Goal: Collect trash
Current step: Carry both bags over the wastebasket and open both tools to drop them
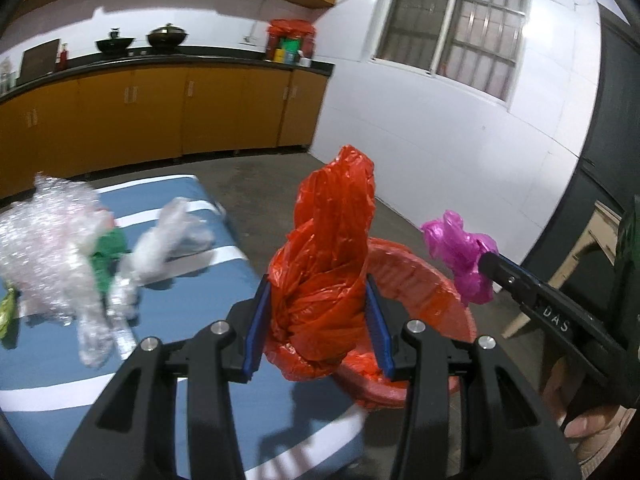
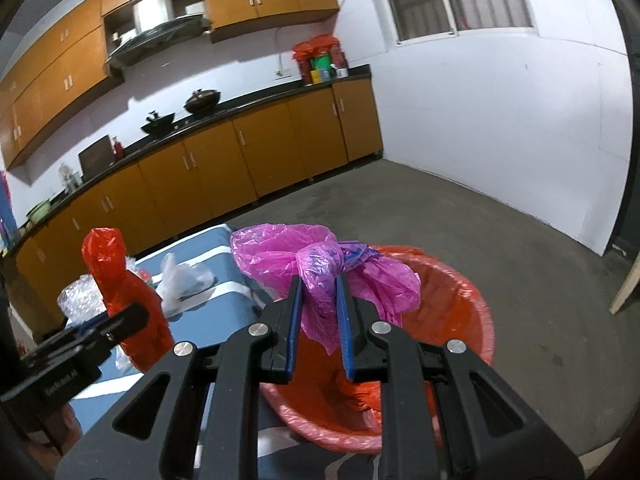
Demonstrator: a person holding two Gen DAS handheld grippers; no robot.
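**Listener:** What are your two grippers holding?

**Describer:** Your left gripper (image 1: 318,312) has its jaws pinched on a crumpled red plastic bag (image 1: 328,248). The blue pads press in on both sides of its lower half, and the top of the bag stands up above them. Your right gripper (image 2: 318,316) has its jaws nearly together, pinching the knotted neck of a pink plastic bag (image 2: 320,268), which puffs out to either side of the pads.

**Listener:** Where is the bin?

**Describer:** A round trash bin lined with a red bag (image 2: 460,300) stands on the grey floor, just beside the edge of the bench (image 1: 192,312), which wears a blue cloth with white stripes. In both wrist views the held bags sit in front of the bin's open mouth. From the left wrist view the pink bag hangs off to the right, past the bin's rim.

**Listener:** Is any trash left on the bench?

**Describer:** Yes. A wad of bubble wrap (image 1: 48,248) lies at the left, with a green scrap (image 1: 106,256) against it and a clear plastic bag (image 1: 176,232) just beside that. This part is blurred.

**Listener:** And around you?

**Describer:** A kitchen: orange cabinets (image 2: 240,160) under a dark worktop, two black woks (image 1: 140,40) on it, a white wall and a barred window (image 1: 452,20).
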